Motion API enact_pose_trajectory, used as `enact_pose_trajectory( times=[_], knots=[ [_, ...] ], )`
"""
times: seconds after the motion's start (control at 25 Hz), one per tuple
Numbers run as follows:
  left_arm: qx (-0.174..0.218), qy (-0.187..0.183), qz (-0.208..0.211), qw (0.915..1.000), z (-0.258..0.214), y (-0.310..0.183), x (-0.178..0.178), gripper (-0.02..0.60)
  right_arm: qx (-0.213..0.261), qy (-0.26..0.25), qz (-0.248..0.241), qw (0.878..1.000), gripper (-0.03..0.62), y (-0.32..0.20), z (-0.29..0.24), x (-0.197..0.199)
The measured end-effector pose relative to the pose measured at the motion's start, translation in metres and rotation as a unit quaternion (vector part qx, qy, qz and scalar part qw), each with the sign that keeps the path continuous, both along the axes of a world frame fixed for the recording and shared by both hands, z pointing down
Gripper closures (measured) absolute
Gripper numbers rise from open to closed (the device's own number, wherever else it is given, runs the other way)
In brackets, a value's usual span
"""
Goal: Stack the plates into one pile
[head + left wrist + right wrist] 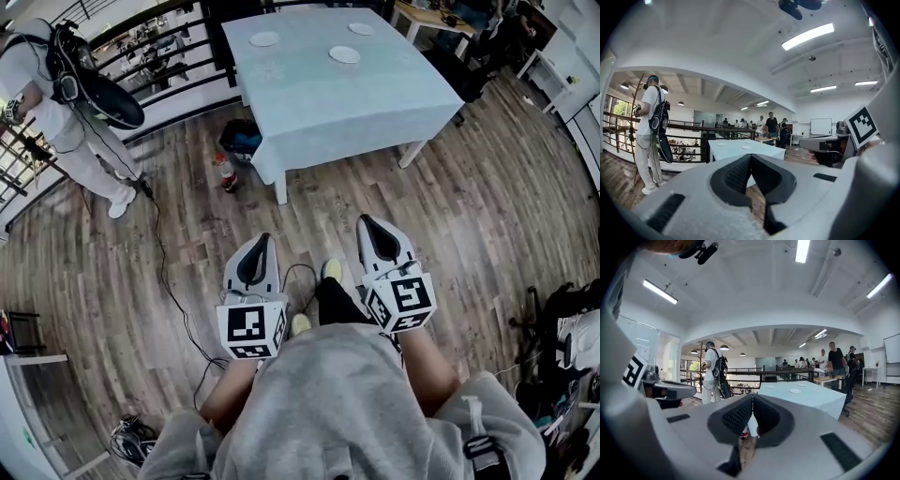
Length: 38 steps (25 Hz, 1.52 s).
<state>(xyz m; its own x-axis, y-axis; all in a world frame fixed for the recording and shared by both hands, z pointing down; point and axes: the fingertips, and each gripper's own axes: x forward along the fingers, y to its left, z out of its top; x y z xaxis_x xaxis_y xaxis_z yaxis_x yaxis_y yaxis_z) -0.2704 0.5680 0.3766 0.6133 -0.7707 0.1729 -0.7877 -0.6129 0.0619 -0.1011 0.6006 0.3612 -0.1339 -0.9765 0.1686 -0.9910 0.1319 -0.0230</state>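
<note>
In the head view the wearer stands on the wooden floor (469, 216), well apart from the desk (309, 112), with the left gripper (263, 239) and right gripper (367, 222) held low in front of the body and aimed toward it. Three plates lie separately on the pale cloth (412, 94) toward the far end: one at the left (264, 38), one nearer the middle (344, 54), one beyond it (361, 28). A bottle (225, 173) stands on the floor beside the near desk leg, and a cable (164, 253) trails from another person (56, 103) at the railing. In the left gripper view the fingers (736, 177) are pressed together with nothing between them, the desk far ahead. The right gripper view shows the same: fingers (736, 416) shut tip to tip and empty, the plates small in the distance. No stacking has begun. Judging ahead, the walk in could catch the bottle or cable; the plates lie flat and look thin, so a finger pushed at a rim may slide one toward the far edge, or drag the cloth and shift the others
</note>
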Motion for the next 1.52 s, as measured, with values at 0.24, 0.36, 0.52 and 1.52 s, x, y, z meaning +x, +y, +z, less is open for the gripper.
enact_pose_trajectory(
  times=[0.24,0.36,0.52,1.52],
  knots=[
    [0.007,-0.008,0.006,0.9999,0.005,-0.018,0.0,0.565,0.006,-0.008,-0.011,1.0,0.568,-0.021,0.009,-0.006],
    [0.012,-0.012,0.01,0.9998,0.008,-0.04,0.006,0.566,0.006,-0.01,-0.013,1.0,0.568,-0.041,0.018,-0.002],
    [0.019,-0.015,0.009,0.9997,0.005,-0.075,0.019,0.566,0.011,-0.011,-0.017,1.0,0.567,-0.076,0.018,0.01],
    [-0.016,-0.043,-0.002,0.9989,0.024,-0.317,0.15,0.566,-0.032,-0.015,-0.046,0.998,0.567,-0.319,0.043,0.138]
  ],
)
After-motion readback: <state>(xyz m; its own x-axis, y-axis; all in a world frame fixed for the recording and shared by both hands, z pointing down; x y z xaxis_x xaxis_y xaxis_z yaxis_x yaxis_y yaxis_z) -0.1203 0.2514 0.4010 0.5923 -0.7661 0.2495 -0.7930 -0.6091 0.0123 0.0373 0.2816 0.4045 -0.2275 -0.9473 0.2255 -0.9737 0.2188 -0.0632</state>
